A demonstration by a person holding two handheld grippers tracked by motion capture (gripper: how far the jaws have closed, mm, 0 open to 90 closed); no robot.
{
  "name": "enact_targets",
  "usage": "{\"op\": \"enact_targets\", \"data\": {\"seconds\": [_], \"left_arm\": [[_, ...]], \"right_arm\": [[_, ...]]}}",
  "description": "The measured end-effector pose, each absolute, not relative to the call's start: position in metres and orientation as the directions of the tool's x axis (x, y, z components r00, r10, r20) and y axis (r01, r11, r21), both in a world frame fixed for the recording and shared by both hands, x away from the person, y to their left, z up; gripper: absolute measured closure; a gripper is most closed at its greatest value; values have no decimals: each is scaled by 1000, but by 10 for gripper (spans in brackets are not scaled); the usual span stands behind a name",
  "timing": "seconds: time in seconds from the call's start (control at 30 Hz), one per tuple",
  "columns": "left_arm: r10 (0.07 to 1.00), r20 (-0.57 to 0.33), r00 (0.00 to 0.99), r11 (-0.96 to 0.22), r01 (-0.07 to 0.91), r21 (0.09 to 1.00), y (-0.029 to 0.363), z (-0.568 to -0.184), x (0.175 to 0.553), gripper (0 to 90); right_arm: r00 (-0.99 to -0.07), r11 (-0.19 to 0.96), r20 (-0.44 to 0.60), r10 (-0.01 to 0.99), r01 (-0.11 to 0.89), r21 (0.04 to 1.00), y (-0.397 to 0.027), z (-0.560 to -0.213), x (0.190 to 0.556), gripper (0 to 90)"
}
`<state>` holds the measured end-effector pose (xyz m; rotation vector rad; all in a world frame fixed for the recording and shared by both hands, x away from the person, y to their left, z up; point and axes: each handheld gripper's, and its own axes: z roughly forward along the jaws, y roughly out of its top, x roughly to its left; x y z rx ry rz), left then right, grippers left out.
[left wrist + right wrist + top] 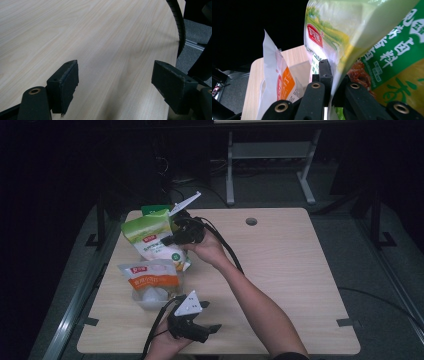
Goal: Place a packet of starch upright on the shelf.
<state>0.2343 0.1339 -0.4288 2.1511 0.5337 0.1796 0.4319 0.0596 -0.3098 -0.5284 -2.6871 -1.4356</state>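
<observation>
My right gripper (172, 236) (332, 75) is shut on the edge of a green and white pouch (152, 237) (337, 32), which hangs tilted above the table's back left. An orange and white bag (149, 277) (284, 85) stands in a clear tub (145, 301) just in front of the pouch. Close beside the pouch, the right gripper view shows a darker green packet (397, 57). My left gripper (210, 317) (115, 82) rests near the table's front edge, open, with bare wood between its jaws.
The light wooden table (280, 270) (100, 37) has a round cable hole (251, 221) at the back. A black cable (178, 25) trails past the left gripper. Grey desk legs (270, 165) stand on the floor beyond the table.
</observation>
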Motion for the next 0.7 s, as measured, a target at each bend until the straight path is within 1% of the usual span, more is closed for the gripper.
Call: {"op": "enact_targets", "data": {"seconds": [0.27, 0.7], "left_arm": [[435, -60, 898, -524, 307, 795, 133, -429, 234, 214], [442, -79, 893, -510, 323, 797, 133, -430, 233, 214]], "right_arm": [[-941, 511, 214, 261, 323, 796, 71, -318, 432, 888], [-934, 512, 245, 259, 347, 785, 84, -339, 433, 888]]}}
